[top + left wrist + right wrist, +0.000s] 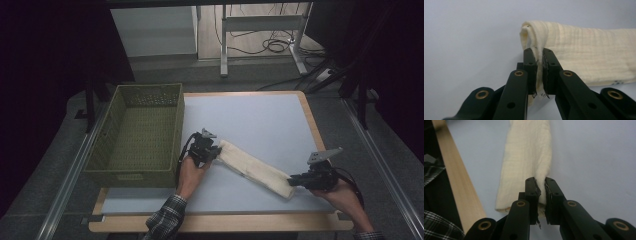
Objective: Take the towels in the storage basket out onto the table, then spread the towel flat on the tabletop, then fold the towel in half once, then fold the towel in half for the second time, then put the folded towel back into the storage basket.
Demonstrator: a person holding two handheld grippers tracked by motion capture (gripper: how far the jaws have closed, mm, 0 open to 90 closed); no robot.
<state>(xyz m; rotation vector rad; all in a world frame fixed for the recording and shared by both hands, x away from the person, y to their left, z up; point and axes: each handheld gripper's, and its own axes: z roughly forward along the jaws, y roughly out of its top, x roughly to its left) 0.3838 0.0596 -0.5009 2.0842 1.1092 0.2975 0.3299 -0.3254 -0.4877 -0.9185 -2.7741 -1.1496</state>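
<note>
Both grippers — left (212, 151), right (294, 181) — clamp the folded cloth's (255, 169) ends; an uneven lift could let thin fabric slip out — unfolding it.

Cloth (255, 168): one piece, cream-white, soft woven fabric with a fine ribbed weave, folded lengthwise into a long narrow band of several layers. Lies flat on the pale grey worktop, running diagonally from just beside its left-centre down toward the front right corner. Upper-left end (534, 35) doubled over in a rounded fold, lifted slightly and pinched at its edge. Lower-right end (524, 170) lies close to the wooden front edge, likewise pinched at one corner, layers bunched there
</note>
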